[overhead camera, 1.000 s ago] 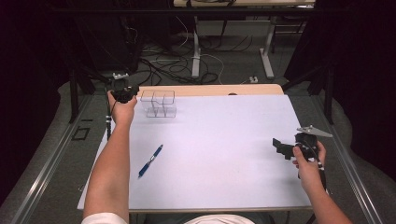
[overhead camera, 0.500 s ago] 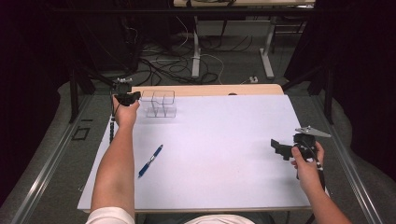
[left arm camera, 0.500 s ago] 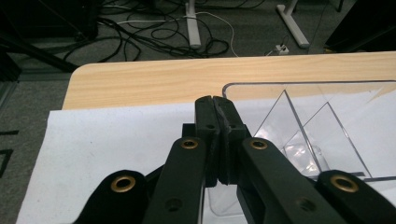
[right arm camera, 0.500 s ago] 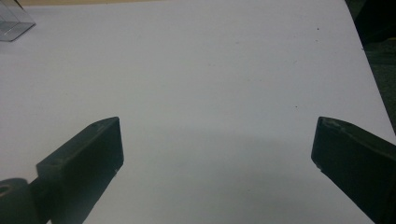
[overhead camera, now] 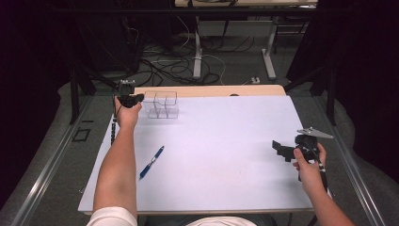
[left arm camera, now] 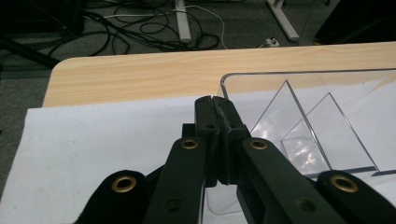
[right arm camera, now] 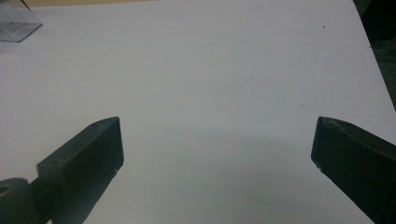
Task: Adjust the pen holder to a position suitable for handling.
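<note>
The left gripper (left arm camera: 215,100) is clamped on the clear organizer's (overhead camera: 163,105) wall, the right gripper (overhead camera: 281,149) hangs wide apart, a pen (overhead camera: 151,162) between.

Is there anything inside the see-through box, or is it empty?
Empty. The clear box shows just its own dividers and the white sheet through them; the blue pen lies out on that sheet.
</note>
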`<state>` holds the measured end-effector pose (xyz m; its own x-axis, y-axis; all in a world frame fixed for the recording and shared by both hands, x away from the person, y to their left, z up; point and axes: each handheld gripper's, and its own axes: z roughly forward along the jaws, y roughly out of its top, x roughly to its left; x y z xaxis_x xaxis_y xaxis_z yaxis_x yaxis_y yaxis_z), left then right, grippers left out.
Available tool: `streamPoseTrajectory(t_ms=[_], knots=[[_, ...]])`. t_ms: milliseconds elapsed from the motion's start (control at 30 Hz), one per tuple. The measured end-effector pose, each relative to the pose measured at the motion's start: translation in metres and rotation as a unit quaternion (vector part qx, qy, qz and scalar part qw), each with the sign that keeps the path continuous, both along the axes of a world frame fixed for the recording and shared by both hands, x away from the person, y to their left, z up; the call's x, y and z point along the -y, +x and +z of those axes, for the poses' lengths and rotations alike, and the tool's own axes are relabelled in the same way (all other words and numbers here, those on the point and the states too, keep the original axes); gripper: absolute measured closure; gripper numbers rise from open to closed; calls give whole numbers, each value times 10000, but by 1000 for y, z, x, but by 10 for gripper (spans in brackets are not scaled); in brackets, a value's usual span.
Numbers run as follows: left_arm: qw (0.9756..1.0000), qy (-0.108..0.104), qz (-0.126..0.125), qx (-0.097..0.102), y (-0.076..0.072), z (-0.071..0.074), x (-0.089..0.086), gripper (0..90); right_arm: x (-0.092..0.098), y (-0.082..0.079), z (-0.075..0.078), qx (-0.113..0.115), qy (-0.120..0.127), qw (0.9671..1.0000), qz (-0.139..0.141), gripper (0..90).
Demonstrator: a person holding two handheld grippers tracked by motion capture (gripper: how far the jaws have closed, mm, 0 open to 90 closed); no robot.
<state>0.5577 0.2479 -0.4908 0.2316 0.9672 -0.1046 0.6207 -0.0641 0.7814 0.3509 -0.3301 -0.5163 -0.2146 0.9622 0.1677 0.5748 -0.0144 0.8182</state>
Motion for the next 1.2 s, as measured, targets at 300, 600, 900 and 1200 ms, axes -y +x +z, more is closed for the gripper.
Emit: streamPoseTrajectory(t_ms=[300, 600, 900, 1200], knots=[[9998, -2, -219, 22, -1, 0, 15, 900, -2, 0, -1, -9, -37, 10000, 37, 20], [9991, -172, -384, 19, -2, 0, 36, 900, -3, 0, -1, -20, -45, 10000, 13, 21], [9981, -415, -463, -1, -4, 0, 54, 900, -5, 0, -1, -10, -70, 10000, 65, 21], [9971, -510, -557, 11, -5, -2, 72, 900, -5, 1, -2, -7, -121, 9999, 112, 21]])
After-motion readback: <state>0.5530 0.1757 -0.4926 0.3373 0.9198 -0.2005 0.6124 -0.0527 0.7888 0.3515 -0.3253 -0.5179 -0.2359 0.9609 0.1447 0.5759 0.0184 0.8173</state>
